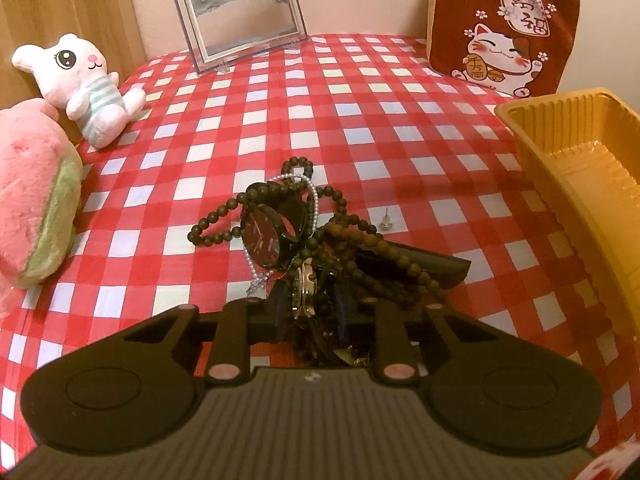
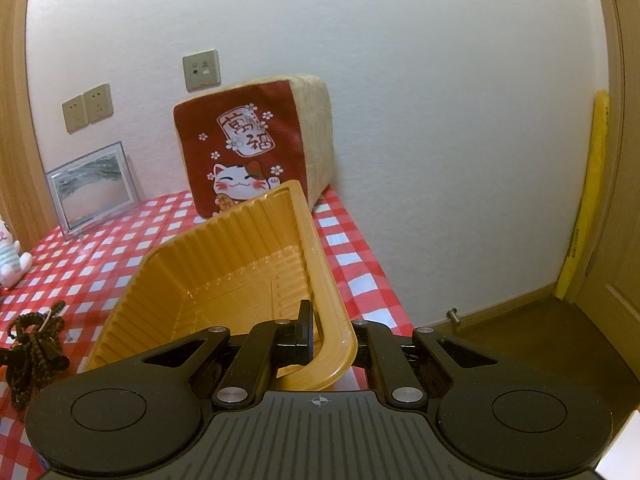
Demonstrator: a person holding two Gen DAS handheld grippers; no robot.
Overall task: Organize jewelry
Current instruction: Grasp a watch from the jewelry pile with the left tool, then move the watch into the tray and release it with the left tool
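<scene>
Between the narrowed fingers (image 1: 308,304) of the left gripper, a silver-banded bracelet (image 1: 307,290) from the jewelry pile (image 1: 316,240) is sitting; whether the pads are pressing it yet, I cannot tell. The right gripper (image 2: 316,340) is clamping its fingers on the near rim of the golden tray (image 2: 224,280), tilting it. Picking looks to be the step in hand; next, the grip needs confirming before lifting toward the tray. Beyond the pile a black watch (image 1: 266,232) is lying; farther off, a red cat cushion (image 1: 504,28) is showing the characters 萬福.
</scene>
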